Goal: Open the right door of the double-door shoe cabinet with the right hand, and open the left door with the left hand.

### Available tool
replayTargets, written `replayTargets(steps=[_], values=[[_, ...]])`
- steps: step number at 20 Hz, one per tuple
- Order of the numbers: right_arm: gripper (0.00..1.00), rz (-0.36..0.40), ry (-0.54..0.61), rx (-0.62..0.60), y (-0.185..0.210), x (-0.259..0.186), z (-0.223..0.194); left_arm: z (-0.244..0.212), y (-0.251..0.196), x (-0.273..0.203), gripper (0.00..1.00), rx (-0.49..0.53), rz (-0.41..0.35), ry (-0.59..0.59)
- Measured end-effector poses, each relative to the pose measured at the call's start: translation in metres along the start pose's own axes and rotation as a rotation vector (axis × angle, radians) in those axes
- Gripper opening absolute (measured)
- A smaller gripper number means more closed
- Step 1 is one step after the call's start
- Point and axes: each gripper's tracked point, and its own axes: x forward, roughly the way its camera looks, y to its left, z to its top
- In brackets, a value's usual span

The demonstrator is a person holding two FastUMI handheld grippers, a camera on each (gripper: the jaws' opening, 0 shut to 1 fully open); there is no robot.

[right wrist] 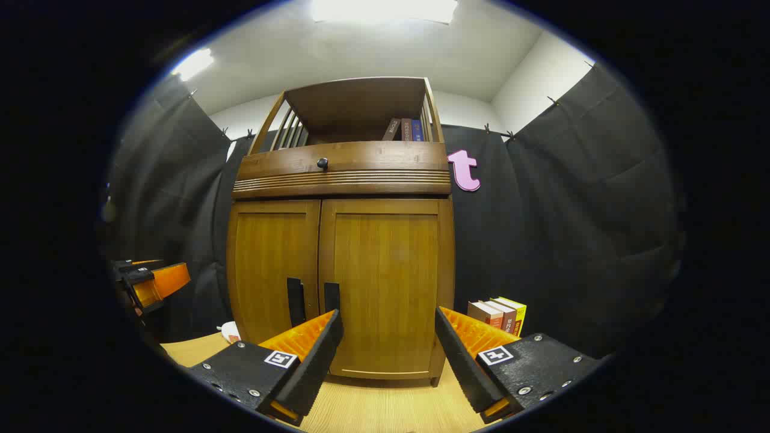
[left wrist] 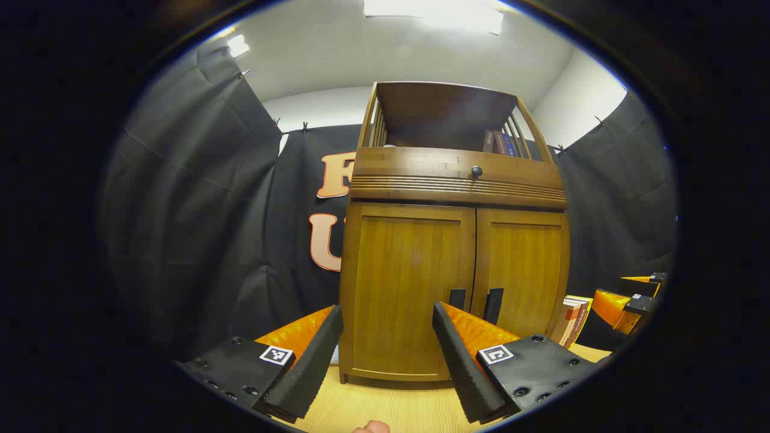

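Left tool (left wrist: 385,346) hanging released near the closed left door (left wrist: 406,288), right tool (right wrist: 385,346) gaping before the closed right door (right wrist: 388,282), shoe cabinet (right wrist: 343,174) standing on the far surface (right wrist: 373,409), books (right wrist: 499,314) sitting at its right.

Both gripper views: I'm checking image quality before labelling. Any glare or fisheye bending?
Left gripper view: the ceiling light panel blows out to white, and the brown wooden double-door shoe cabinet bows outward. Right gripper view: similar glare from the ceiling light; the cabinet's sides curve, though the two black door handles stay sharp.
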Motion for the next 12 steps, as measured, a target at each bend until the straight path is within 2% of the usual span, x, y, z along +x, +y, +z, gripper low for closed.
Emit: replayTargets(steps=[12], values=[[0.94,0.0,0.004,0.004,0.0004,-0.0006,-0.0007,0.0,0.0015,-0.0012,0.97,0.0,0.005,0.002]])
